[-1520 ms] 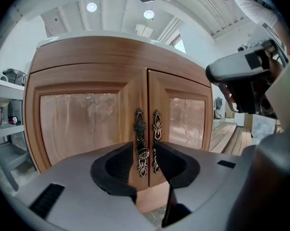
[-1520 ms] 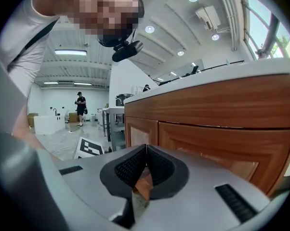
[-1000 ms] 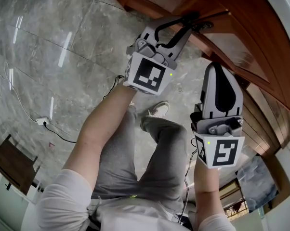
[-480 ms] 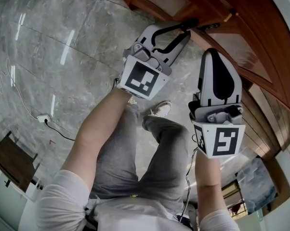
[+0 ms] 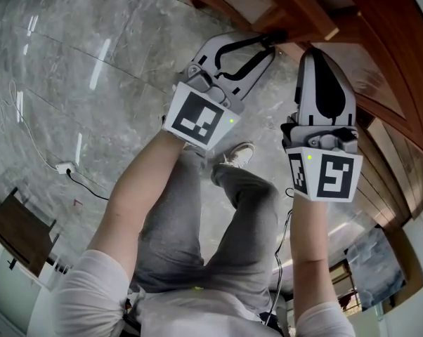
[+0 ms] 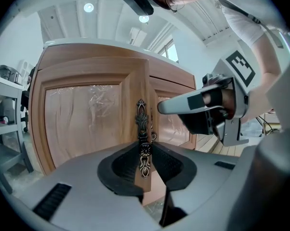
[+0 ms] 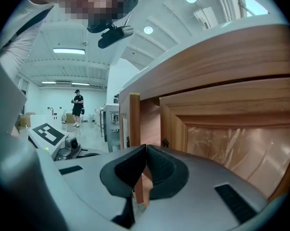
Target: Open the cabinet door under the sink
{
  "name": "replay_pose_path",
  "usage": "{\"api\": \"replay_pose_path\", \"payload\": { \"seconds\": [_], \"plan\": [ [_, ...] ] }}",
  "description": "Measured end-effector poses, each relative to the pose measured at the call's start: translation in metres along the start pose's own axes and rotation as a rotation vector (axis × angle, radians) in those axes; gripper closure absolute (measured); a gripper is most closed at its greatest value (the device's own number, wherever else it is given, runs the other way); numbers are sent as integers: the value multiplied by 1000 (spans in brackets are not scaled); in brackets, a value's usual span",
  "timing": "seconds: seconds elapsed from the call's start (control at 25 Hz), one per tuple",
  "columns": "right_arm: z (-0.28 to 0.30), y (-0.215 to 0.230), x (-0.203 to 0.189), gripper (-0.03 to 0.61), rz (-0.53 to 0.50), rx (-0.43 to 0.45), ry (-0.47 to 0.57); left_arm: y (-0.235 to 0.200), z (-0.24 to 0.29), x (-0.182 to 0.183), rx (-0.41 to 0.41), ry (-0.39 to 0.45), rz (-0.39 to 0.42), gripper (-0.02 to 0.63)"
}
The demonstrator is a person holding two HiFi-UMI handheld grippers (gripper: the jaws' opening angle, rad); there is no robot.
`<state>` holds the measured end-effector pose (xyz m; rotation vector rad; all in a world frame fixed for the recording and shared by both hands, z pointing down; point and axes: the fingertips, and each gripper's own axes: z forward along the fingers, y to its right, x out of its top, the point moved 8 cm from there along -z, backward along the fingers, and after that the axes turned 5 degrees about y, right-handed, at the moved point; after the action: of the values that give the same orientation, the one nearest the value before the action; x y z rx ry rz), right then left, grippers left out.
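We're partway thru, by our read. The cabinet [image 5: 391,69] runs along the top-right of the head view, w/ the grey stone floor [image 5: 92,76] below us. The sink itself isn't in any view, only a pale bench top [image 6: 87,43] over the wood. The cabinet door [image 6: 82,119] we're after is the panel on the left in the left gripper view, and it looks ajar, not wide. In the right gripper view its free edge stands out as an upright plank, w/ a dark strip of interior showing between it and the neighbouring door [image 7: 231,143], which sits shut. So the grip & the first crack of the opening look done; the rest of the swing is what's left. The left gripper [image 6: 145,153] is at the door's free edge, jaws clamped from both sides on the ornate metal handle [image 6: 142,124], approx. at its round boss, w/ the handle's lower tail hanging between the pads. The right gripper [image 7: 146,152] hovers just beside the left one, near the same edge, jaws pressed together w/ nothing in them. It touches nothing we can see & seems to have no part in the pull. Next, as we judge it, we need to draw the handle toward us along the door's arc, w/ the grip kept square so the thin metal doesn't slip out.
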<state>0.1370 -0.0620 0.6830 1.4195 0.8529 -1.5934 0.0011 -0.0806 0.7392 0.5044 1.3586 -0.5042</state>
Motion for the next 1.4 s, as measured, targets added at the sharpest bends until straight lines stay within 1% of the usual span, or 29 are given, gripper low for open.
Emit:
{"api": "replay_pose_path", "payload": {
  "seconds": [0.36, 0.52, 0.64, 0.92, 1.12, 1.28, 1.4],
  "plan": [
    [26, -12, -3, 546, -59, -3, -18, -1, -22, -5, -36, -2, -2, 525],
    [31, -18, -5, 547, -35, 43, -9, -3, -33, -9, -43, 3, -14, 523],
    [28, -32, -3, 548, -40, 73, -18, -4, -48, -8, -47, -9, -24, 523],
    [23, -66, 4, 548, -26, 117, -42, -7, -84, -3, -4, -39, -73, 522],
    [24, -88, 9, 548, -59, 159, -61, -9, -108, -3, 47, -51, -93, 522],
    [31, -105, 13, 548, -77, 196, -76, -12, -126, -8, 82, -62, -137, 523],
    [34, -122, 16, 548, -79, 216, -84, -17, -141, -7, 109, -79, -140, 523]
  ]
}}
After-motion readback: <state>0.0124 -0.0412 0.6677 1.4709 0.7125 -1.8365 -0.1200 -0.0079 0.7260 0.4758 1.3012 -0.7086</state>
